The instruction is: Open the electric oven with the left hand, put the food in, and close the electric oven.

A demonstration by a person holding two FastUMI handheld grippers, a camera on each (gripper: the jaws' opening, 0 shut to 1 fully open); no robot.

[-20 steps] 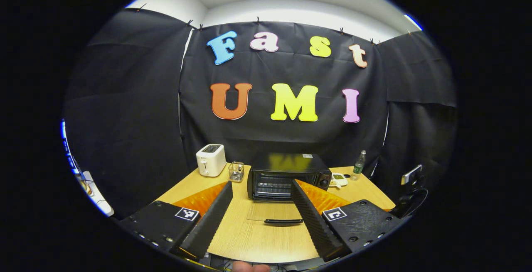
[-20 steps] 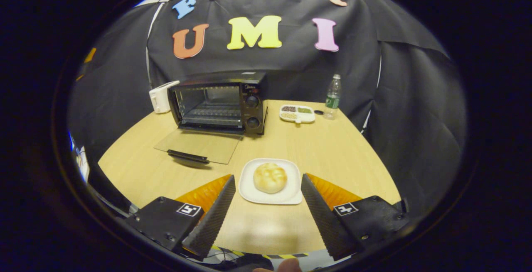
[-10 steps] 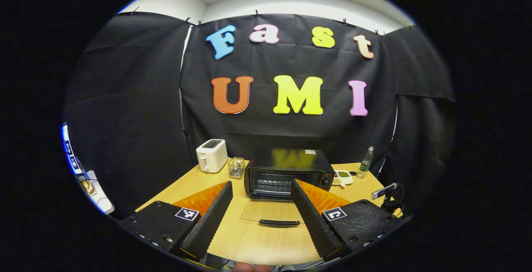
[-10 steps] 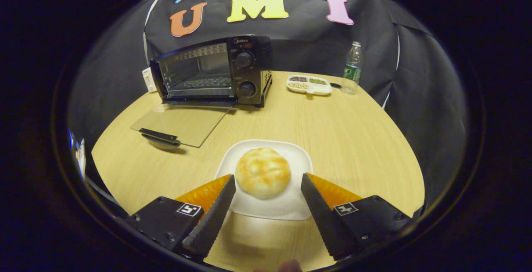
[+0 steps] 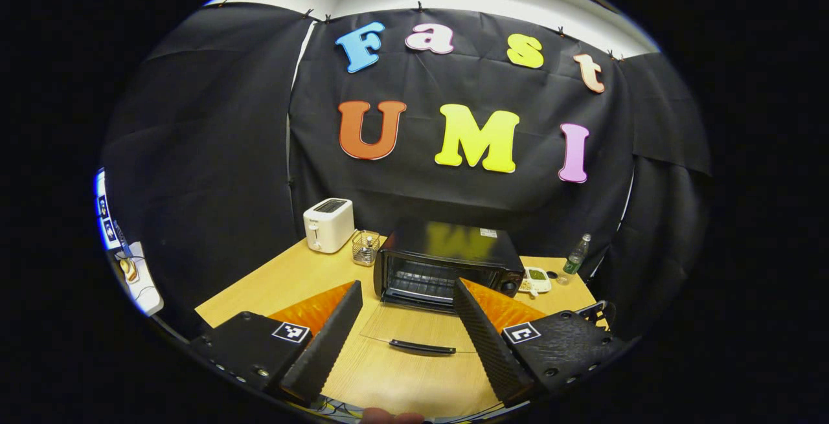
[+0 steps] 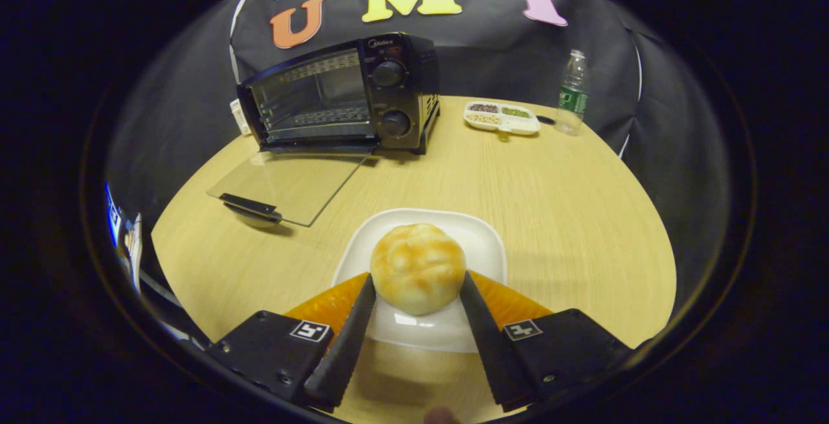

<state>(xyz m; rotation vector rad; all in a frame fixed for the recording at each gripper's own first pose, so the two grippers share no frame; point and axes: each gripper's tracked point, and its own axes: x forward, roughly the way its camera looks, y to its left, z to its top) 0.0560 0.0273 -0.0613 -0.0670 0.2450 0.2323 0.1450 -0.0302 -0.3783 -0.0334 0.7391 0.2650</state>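
Observation:
The black electric oven (image 5: 447, 262) stands at the back of the wooden table, its glass door (image 5: 414, 330) folded down flat and the rack inside bare. My left gripper (image 5: 407, 294) hovers open, well back from the door's handle, holding nothing. In the right gripper view the same oven (image 6: 343, 97) sits at the far left with its door (image 6: 291, 181) lying open. A round golden bun (image 6: 418, 267) rests on a white square plate (image 6: 482, 239). My right gripper (image 6: 414, 281) has both fingers against the bun's sides.
A white toaster (image 5: 328, 224) and a small wire basket (image 5: 366, 247) stand left of the oven. To its right are a divided snack dish (image 6: 502, 118) and a plastic bottle (image 6: 572, 92). Bare tabletop (image 6: 550, 204) lies between the plate and the oven.
My right gripper moved forward around the bun and its fingers closed in onto the bun's sides. My left gripper drew back and drifted left, still open.

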